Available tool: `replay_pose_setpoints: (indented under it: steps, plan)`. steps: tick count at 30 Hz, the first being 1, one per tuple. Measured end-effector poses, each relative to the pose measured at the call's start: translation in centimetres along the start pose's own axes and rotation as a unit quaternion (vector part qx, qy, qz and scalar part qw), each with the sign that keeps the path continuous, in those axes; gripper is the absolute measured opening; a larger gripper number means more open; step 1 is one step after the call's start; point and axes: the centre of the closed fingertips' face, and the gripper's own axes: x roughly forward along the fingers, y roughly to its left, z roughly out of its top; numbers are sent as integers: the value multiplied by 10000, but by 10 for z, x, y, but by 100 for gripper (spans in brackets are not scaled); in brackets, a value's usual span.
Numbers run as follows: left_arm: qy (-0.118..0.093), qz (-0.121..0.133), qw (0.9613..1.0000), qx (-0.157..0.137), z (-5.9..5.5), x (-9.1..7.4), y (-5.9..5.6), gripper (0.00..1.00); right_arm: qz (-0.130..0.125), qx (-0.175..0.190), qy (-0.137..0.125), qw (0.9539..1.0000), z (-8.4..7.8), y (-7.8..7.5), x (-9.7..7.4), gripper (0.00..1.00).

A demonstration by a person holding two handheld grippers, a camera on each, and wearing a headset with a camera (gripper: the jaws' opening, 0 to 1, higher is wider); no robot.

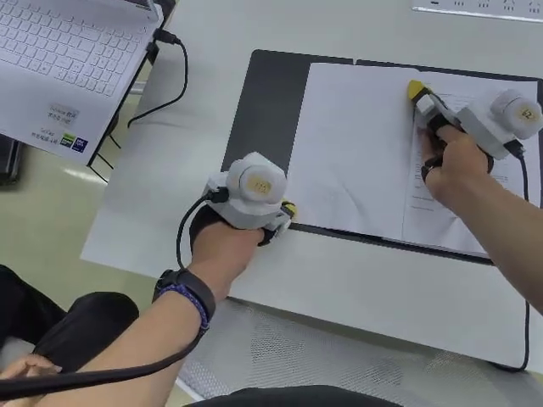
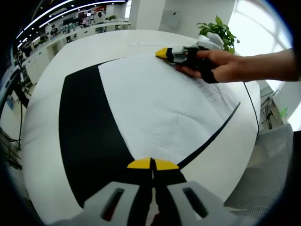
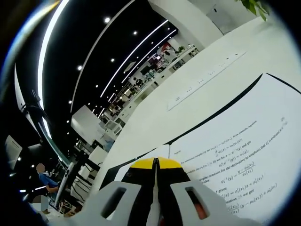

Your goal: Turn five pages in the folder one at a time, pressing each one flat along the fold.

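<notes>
1. In the head view we are looking down on one black folder (image 1: 267,102) that is lying open on the white table (image 1: 195,153). One white laptop (image 1: 59,59) is sitting off to the left.
2. Two sheets are facing up in the folder. A blank page (image 1: 356,144) is covering the left half and a printed page (image 1: 428,225) is lying on the right.
3. We are holding two grippers. The left gripper (image 1: 288,209) is resting at the folder's near edge, just beside the blank page's corner. Its own view is showing both yellow tips meeting, with the jaws fully closed.
4. The right gripper (image 1: 416,89) is pressing down on the paper beside the fold, towards the far edge. Its jaws are closed tip to tip as well. We are seeing the paper under the tips rather than between them.
5. The right gripper view is showing the printed page's formulas, which are blurring in the head view. It is also showing one long power strip (image 3: 207,77) lying farther along the table.
6. The left gripper view is adding one potted plant (image 2: 218,30) standing behind the right gripper.
</notes>
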Motion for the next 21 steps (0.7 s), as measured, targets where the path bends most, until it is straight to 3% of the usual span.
replay_pose_setpoints:
  steps: [8, 17, 21]
  plan:
    - [-14, -13, 10000, -8, 0, 0, 0, 0, -172, 118, -191, 9996, 12, -18, 16, 0]
    - [-46, 64, 9999, -131, 0, 0, 1, 0, -332, 126, -253, 9990, 12, -14, 20, 0]
    - [-46, 141, 9997, -206, 2, 1, 1, 0, -204, 163, -193, 9995, 8, -8, 10, 0]
